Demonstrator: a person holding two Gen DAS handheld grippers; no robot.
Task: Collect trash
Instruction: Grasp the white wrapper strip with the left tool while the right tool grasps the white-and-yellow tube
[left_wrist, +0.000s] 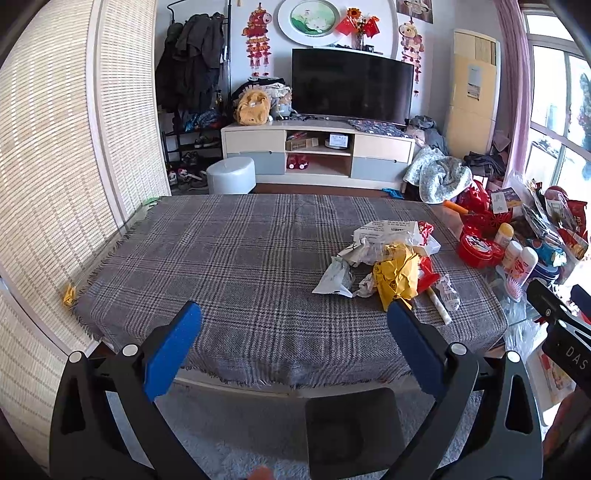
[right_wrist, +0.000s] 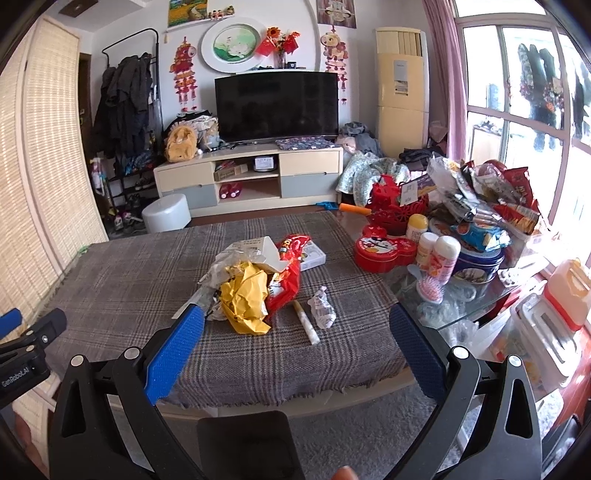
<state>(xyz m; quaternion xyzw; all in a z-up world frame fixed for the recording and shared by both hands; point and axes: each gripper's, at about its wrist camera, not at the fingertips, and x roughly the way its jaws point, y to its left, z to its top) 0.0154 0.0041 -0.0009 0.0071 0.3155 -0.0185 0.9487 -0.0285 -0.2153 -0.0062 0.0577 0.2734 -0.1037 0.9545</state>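
A heap of trash lies on the grey plaid tablecloth (left_wrist: 236, 258) (right_wrist: 118, 280): crumpled yellow paper (left_wrist: 397, 275) (right_wrist: 245, 299), a red snack bag (right_wrist: 286, 280), a white torn carton (left_wrist: 391, 230) (right_wrist: 258, 249), a grey-white wrapper (left_wrist: 334, 280), a crumpled white wad (right_wrist: 322, 307) (left_wrist: 450, 291) and a thin white stick (right_wrist: 306, 322). My left gripper (left_wrist: 295, 314) hovers open before the table's near edge, left of the heap. My right gripper (right_wrist: 295, 319) is open too, its blue fingers (right_wrist: 177, 347) framing the heap from the near side, touching nothing.
On the glass table end to the right stand a red tin (right_wrist: 384, 249), white bottles (right_wrist: 441, 258), a blue cookie tin (right_wrist: 480, 264), a pink brush (right_wrist: 428, 286) and piled snack bags (right_wrist: 491, 199). A TV stand (right_wrist: 251, 177) and white stool (right_wrist: 166, 218) sit beyond. A reed blind (left_wrist: 55, 166) borders the left.
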